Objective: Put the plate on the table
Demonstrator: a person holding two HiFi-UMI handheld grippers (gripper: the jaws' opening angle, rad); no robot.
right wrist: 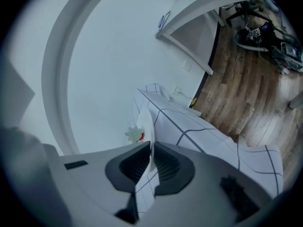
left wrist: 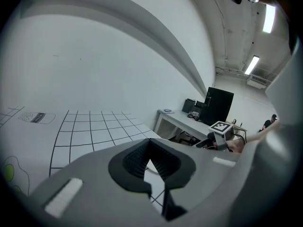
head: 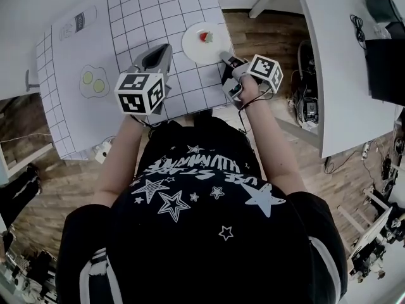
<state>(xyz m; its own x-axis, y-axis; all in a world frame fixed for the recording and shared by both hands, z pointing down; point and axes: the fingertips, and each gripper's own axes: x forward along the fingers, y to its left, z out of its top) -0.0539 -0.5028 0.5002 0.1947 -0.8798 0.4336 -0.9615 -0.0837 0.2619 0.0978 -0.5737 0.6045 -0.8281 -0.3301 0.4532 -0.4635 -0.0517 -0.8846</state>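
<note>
The plate (head: 195,48) is over the table (head: 145,11), by its right edge and not far from the near right corner, with a small red piece of food (head: 204,37) on it. The right gripper (head: 224,57) has the plate by the near side of its rim. In the right gripper view its jaws are closed on that thin white rim (right wrist: 147,122), which runs edge-on between the dark pads. The left gripper (head: 166,46) hangs above the checked cloth near the middle of the table, well apart from the plate. Its jaws are drawn together at the tips with nothing between them, only the grid showing through the gap behind.

The task looks nearly done — the plate is where it belongs. The pictures do not settle whether its base is fully down or just off the cloth. What seems left is to lower it flat if need be, open the right jaws and pull the gripper clear — gently, so the food stays put.
</note>
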